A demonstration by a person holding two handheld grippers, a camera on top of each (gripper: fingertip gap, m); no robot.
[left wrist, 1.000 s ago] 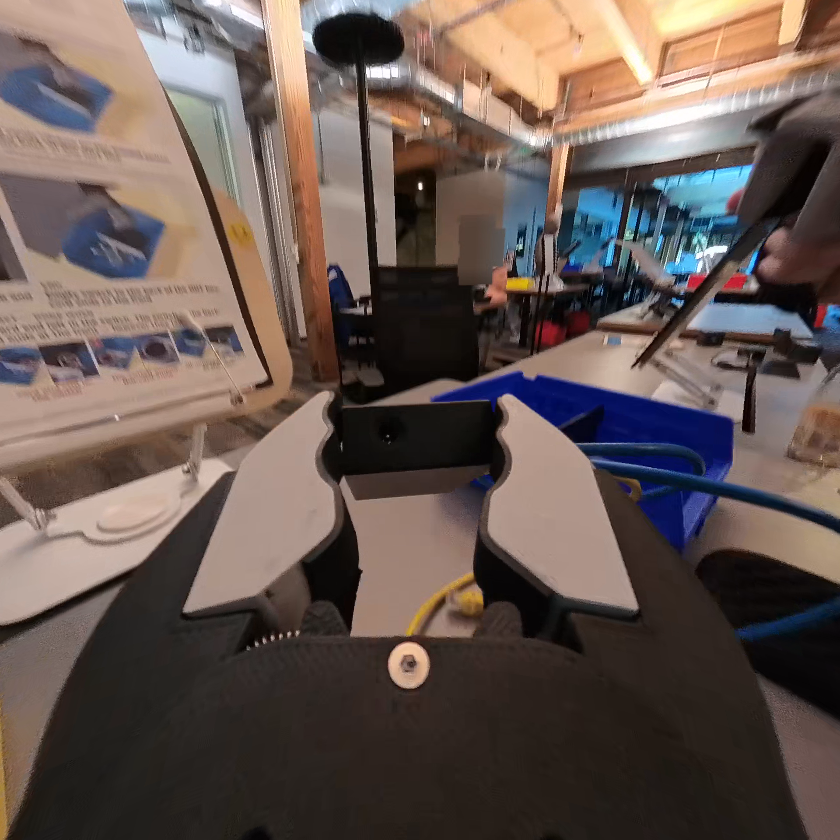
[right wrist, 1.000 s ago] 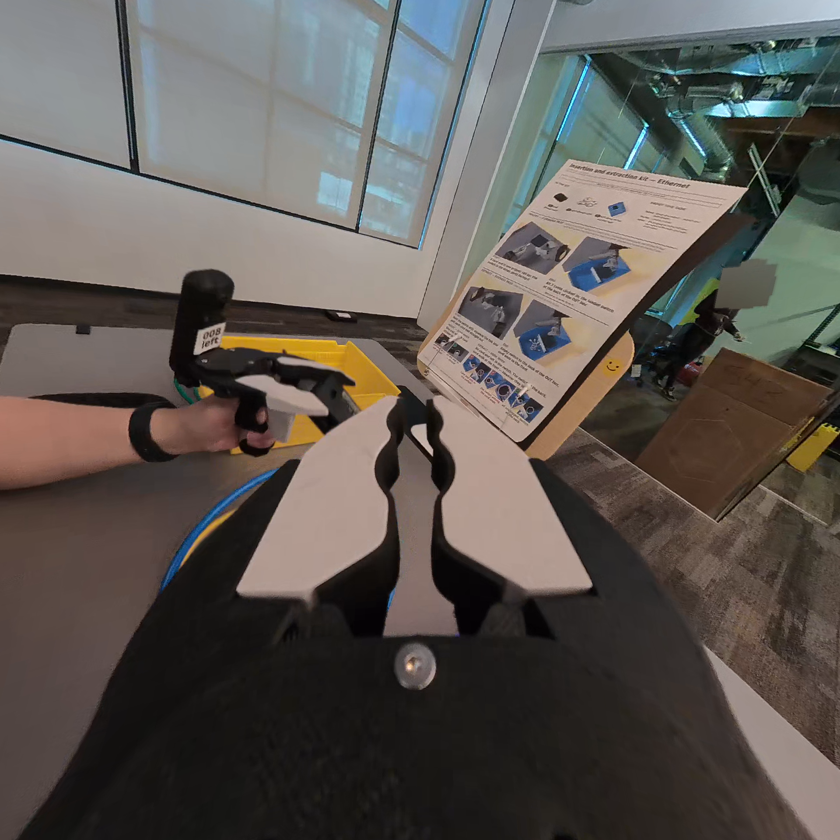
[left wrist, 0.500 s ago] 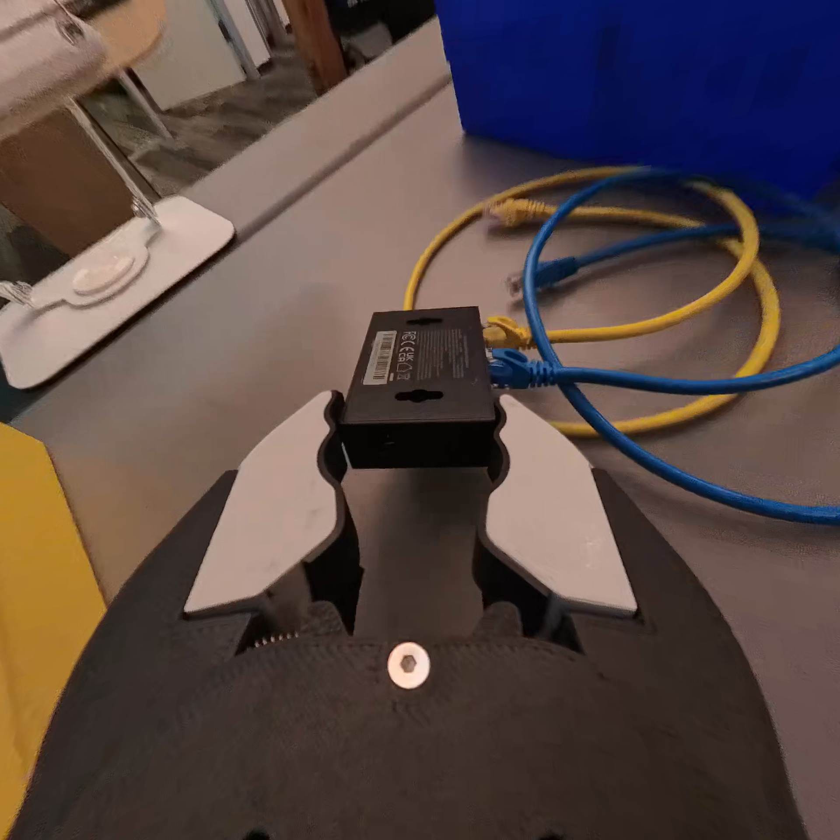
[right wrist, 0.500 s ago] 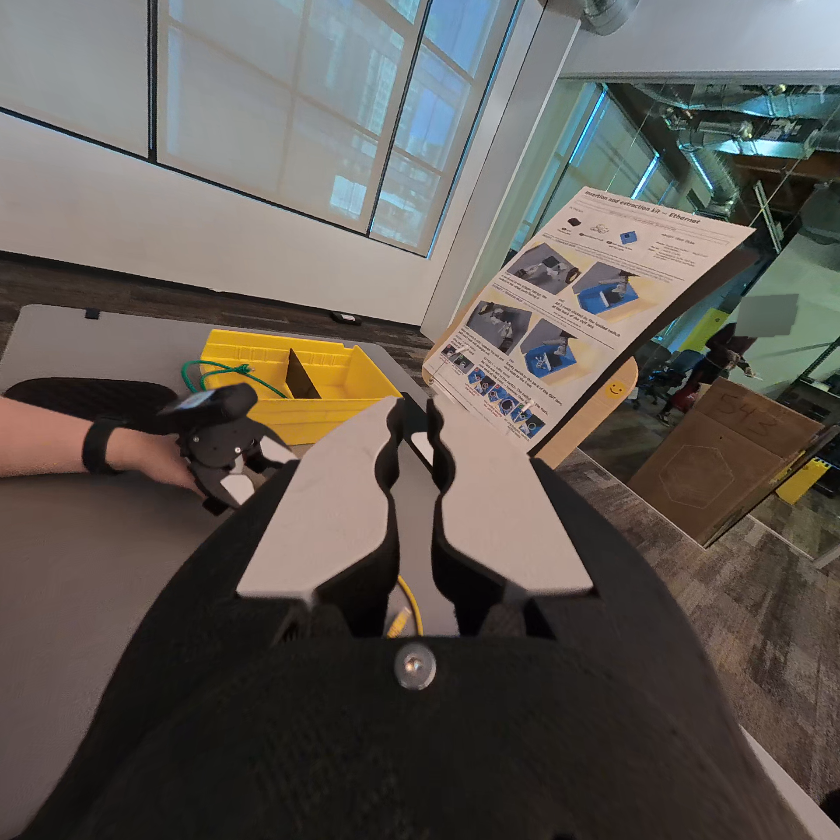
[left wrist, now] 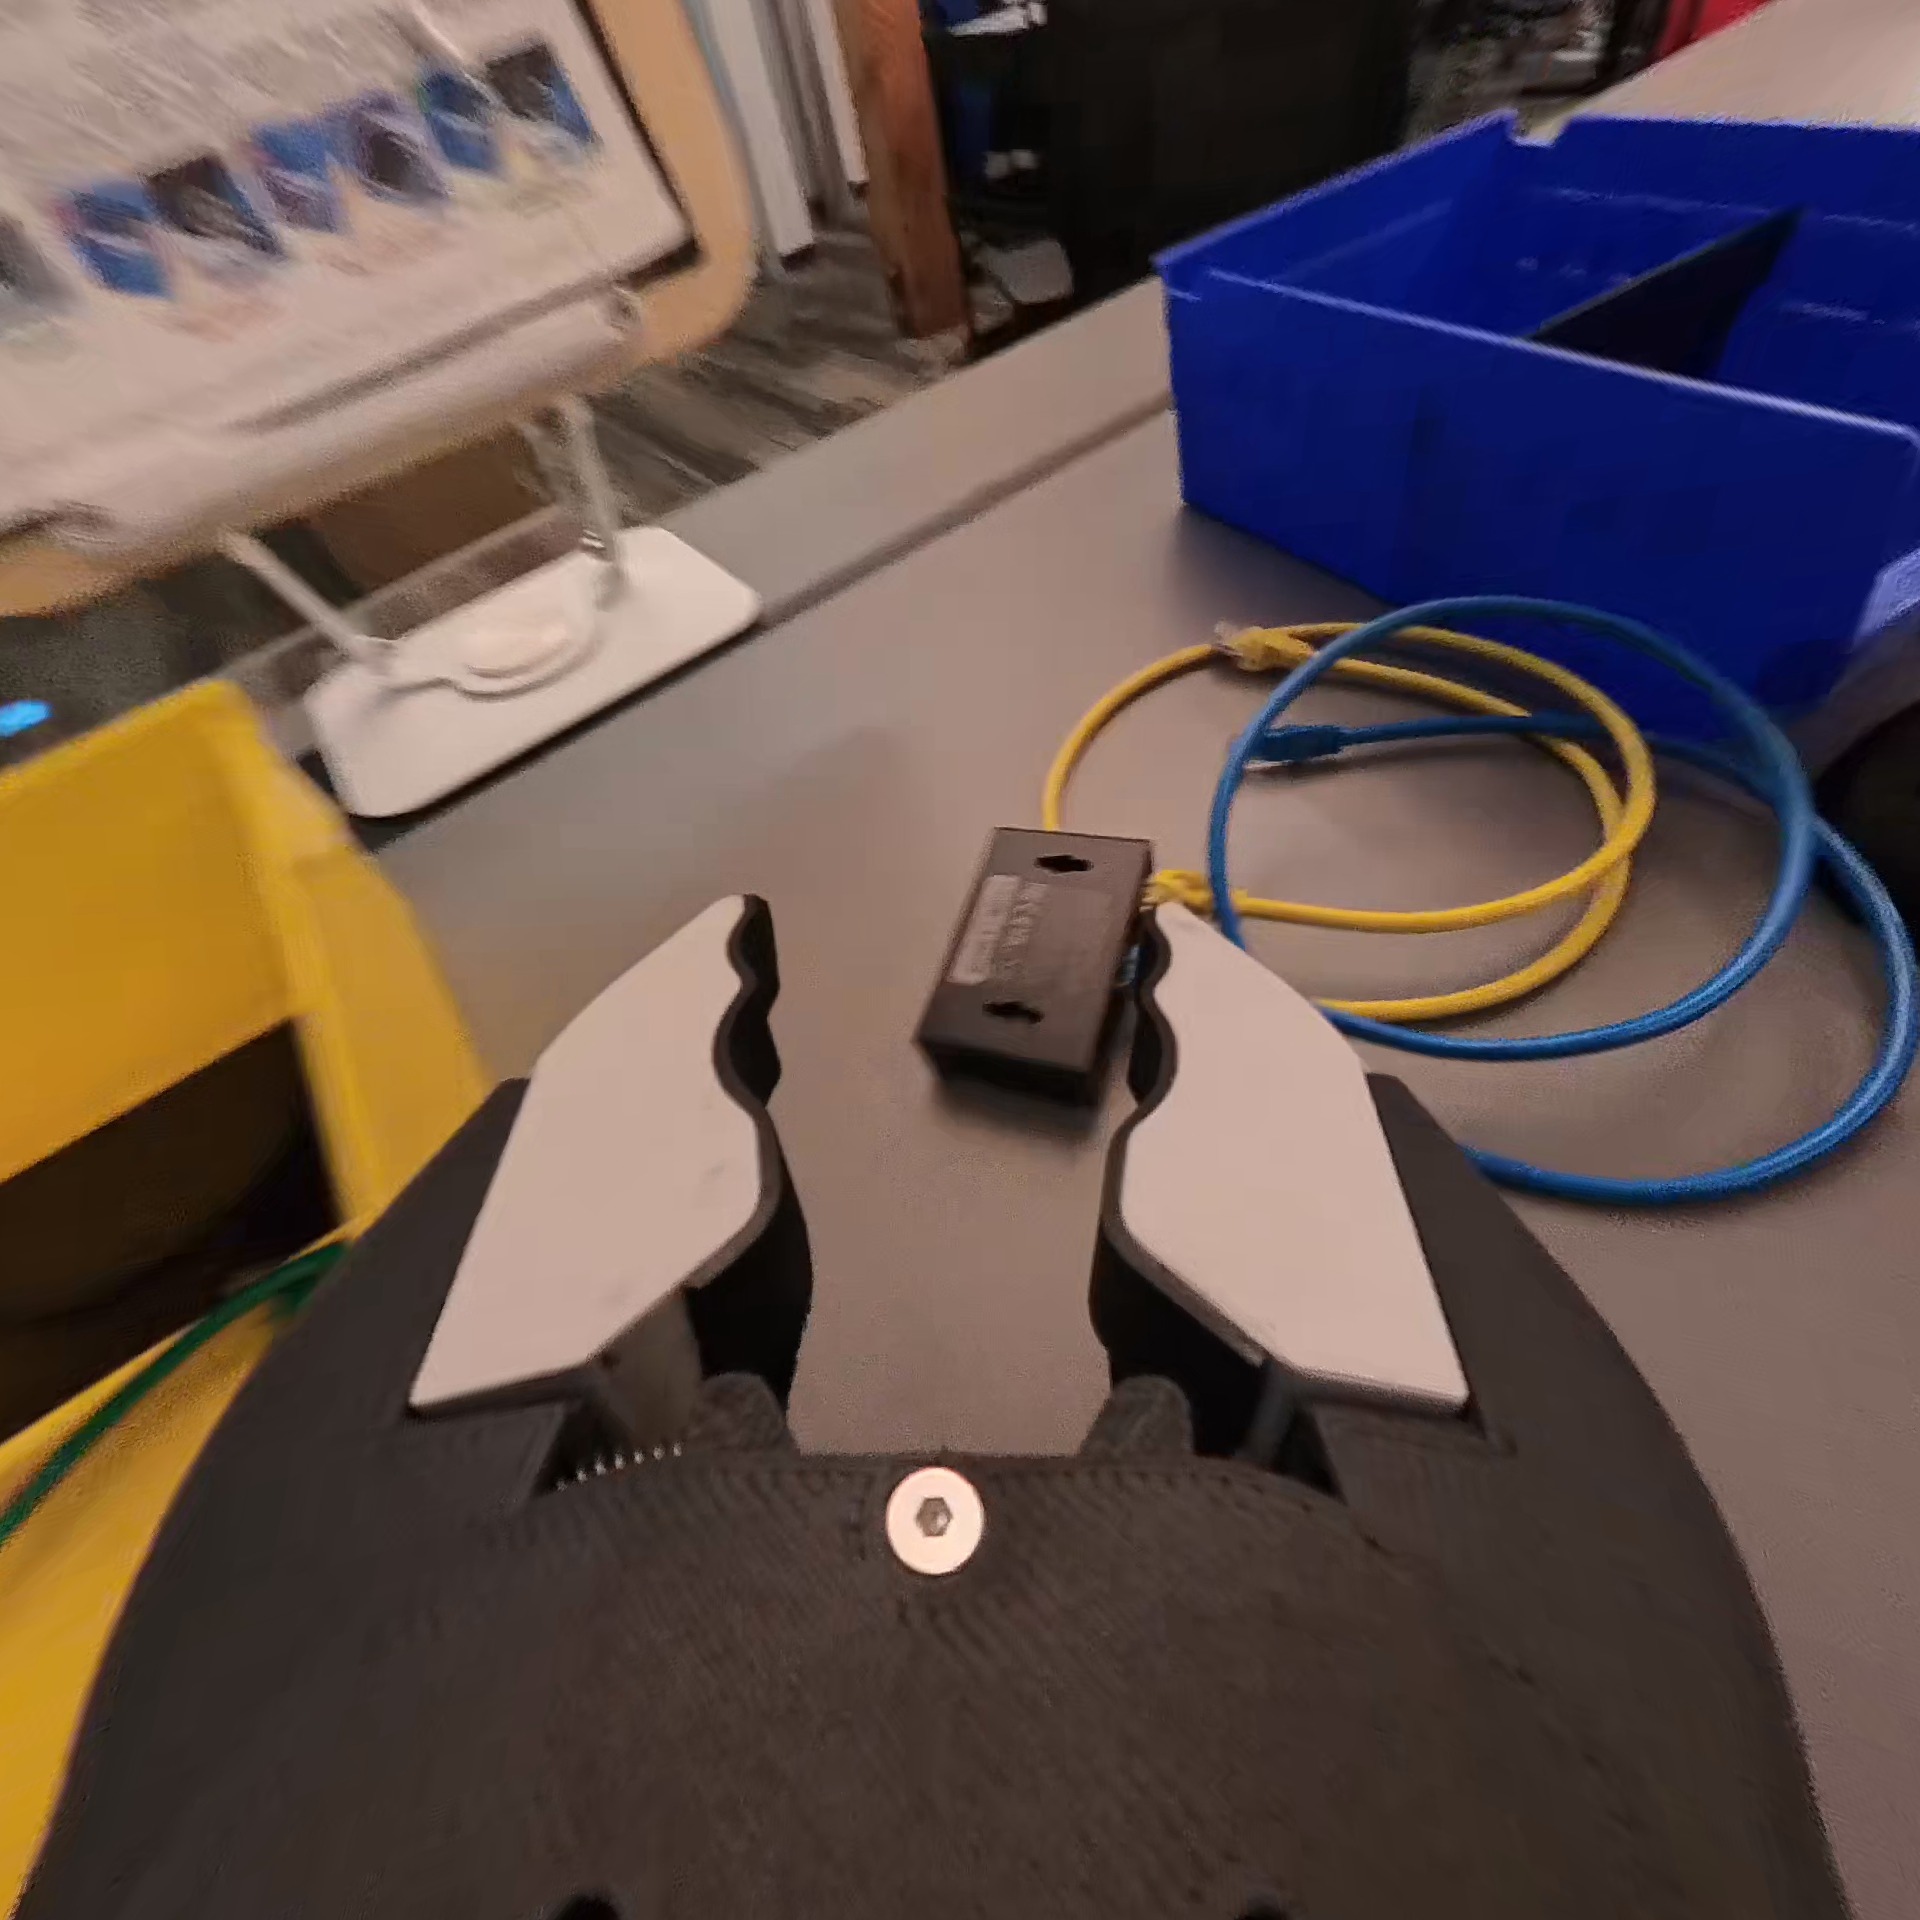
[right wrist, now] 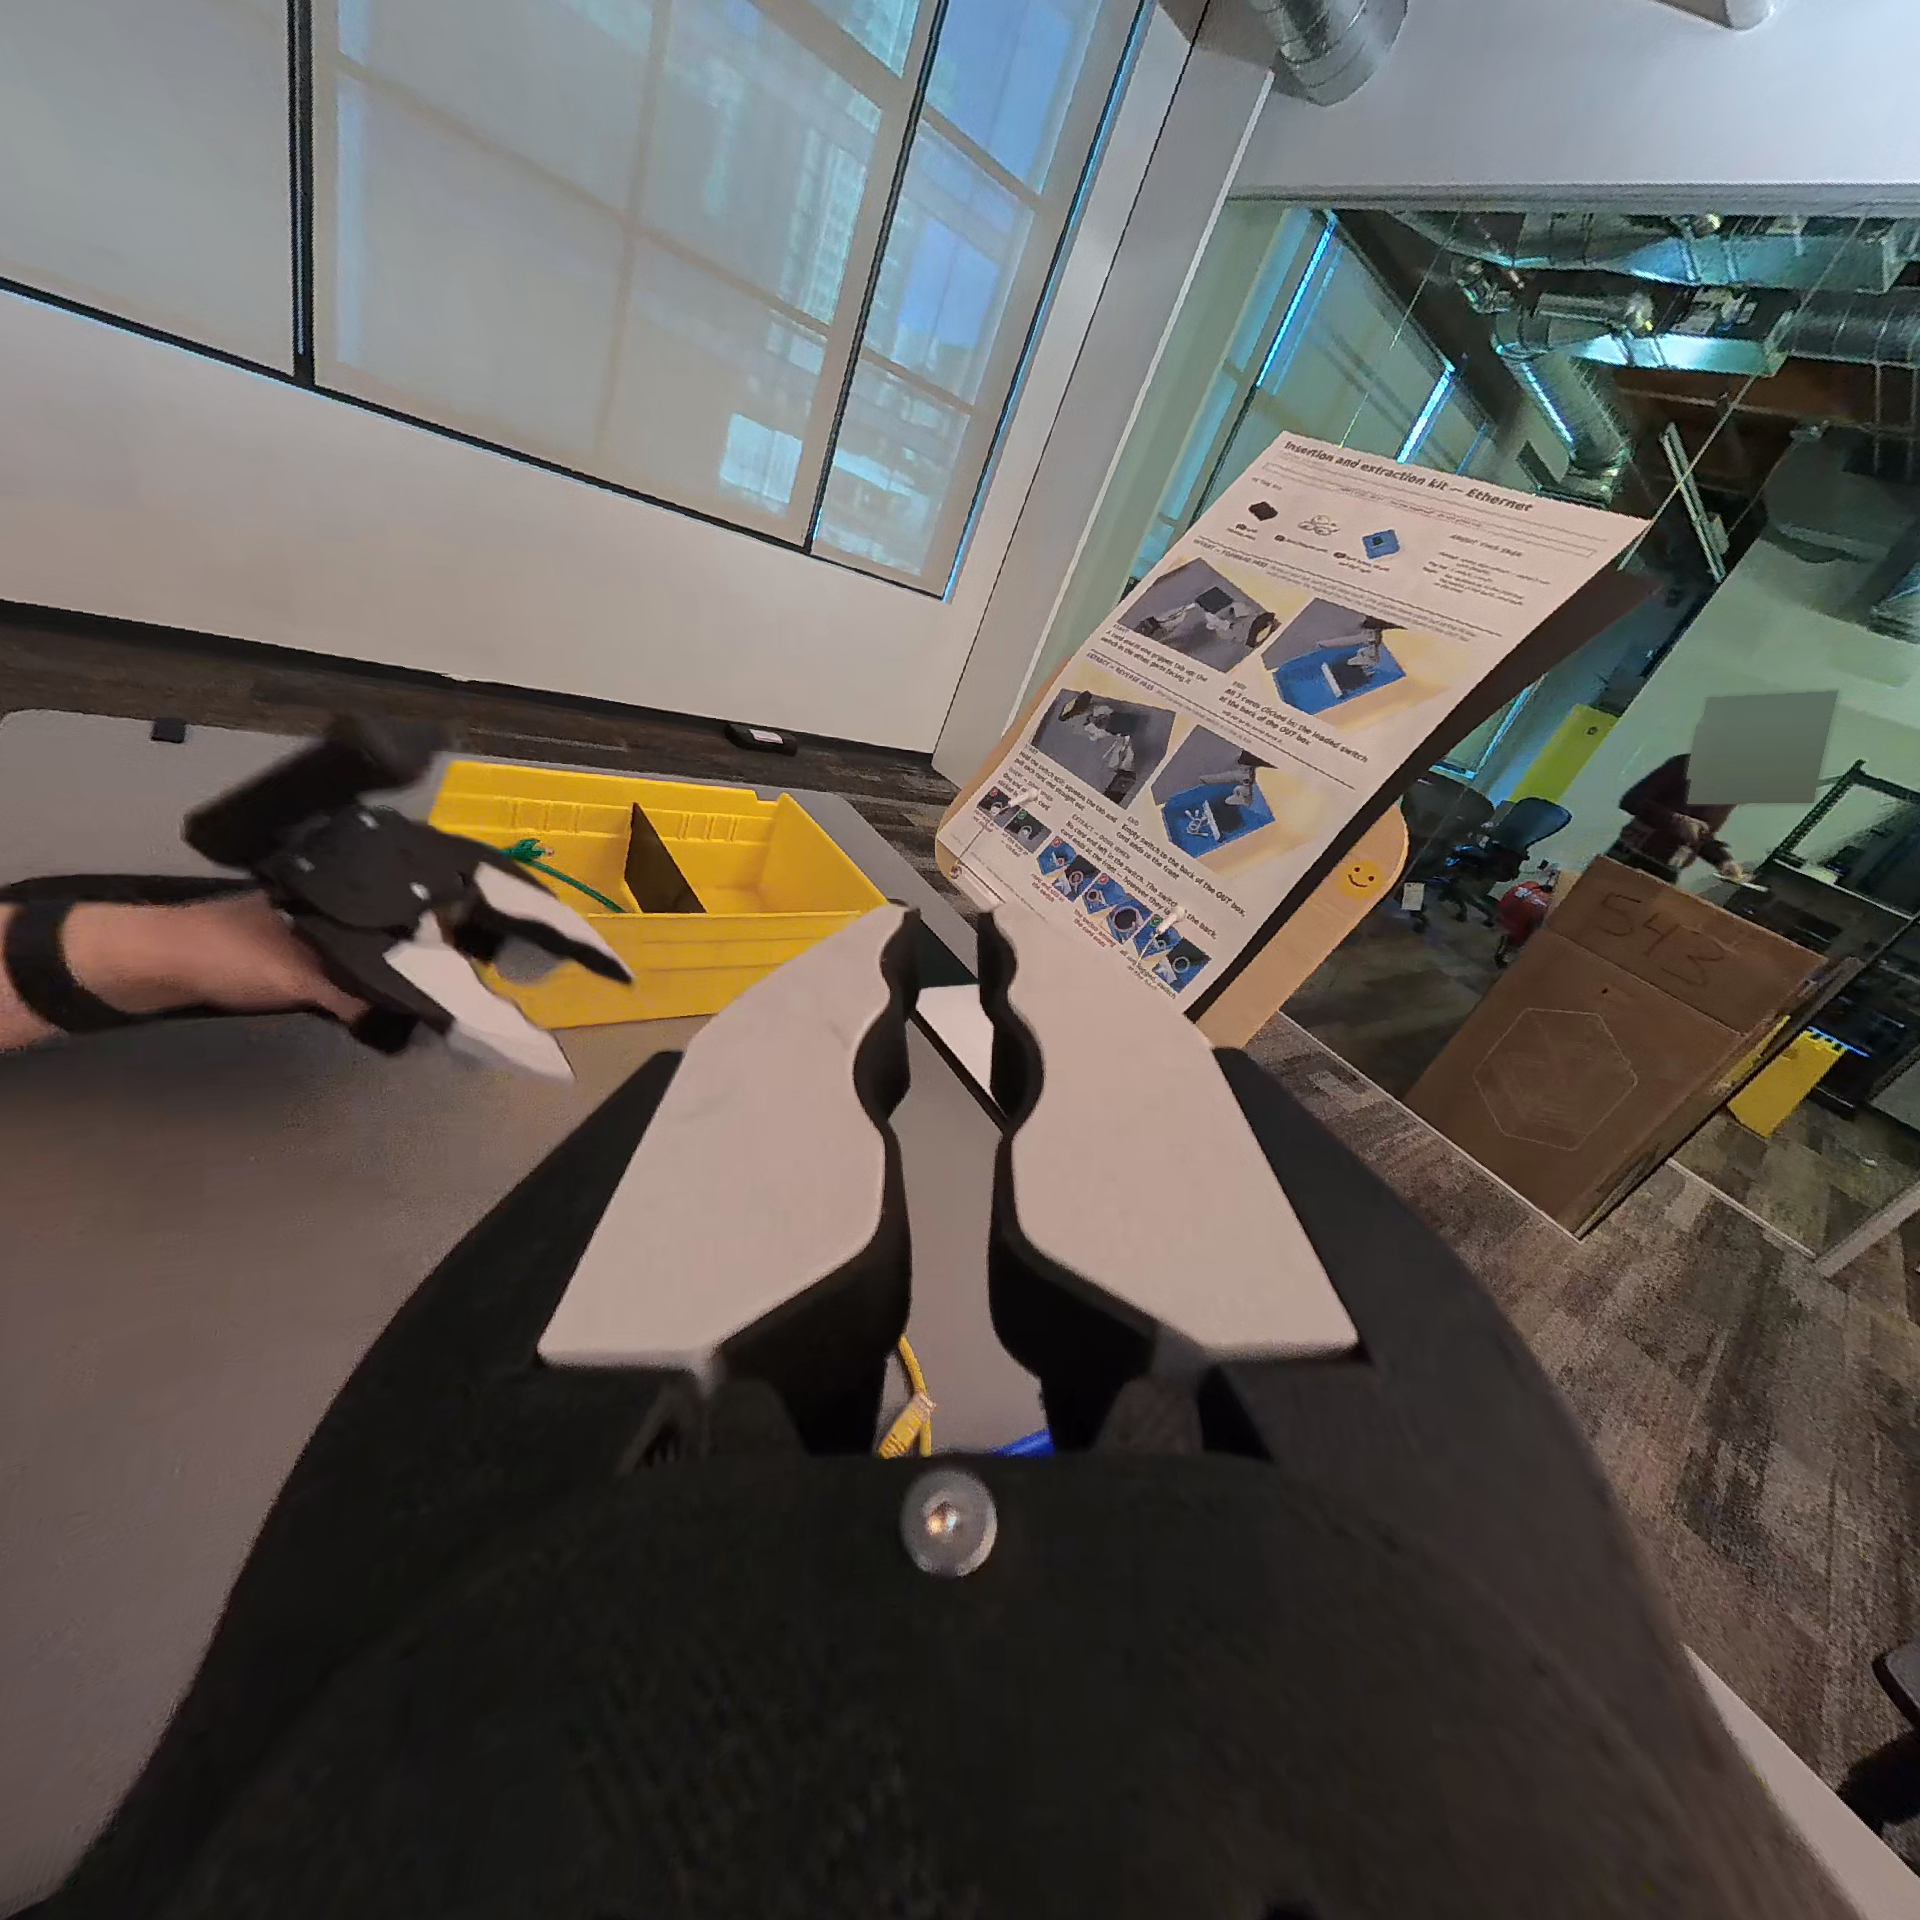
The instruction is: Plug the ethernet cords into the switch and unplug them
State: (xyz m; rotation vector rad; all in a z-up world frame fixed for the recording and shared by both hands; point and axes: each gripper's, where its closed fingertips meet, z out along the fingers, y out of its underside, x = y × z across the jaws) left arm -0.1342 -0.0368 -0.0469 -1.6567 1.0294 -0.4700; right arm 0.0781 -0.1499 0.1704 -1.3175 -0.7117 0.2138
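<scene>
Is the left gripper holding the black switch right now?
No, the switch lies on the table between the open left gripper fingers, touching neither.

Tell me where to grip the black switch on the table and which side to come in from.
Grip the black switch across its two long side walls, coming from its near short end, probably with the left gripper, which is open and already roughly lined up. It lies flat, and the yellow cord and blue cord leave its right side, so keep the fingers clear of those plugs.

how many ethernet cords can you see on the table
2. The yellow cord and the blue cord lie looped together right of the switch, each apparently plugged into it. A green cord sits in the yellow bin, off the table.
</scene>
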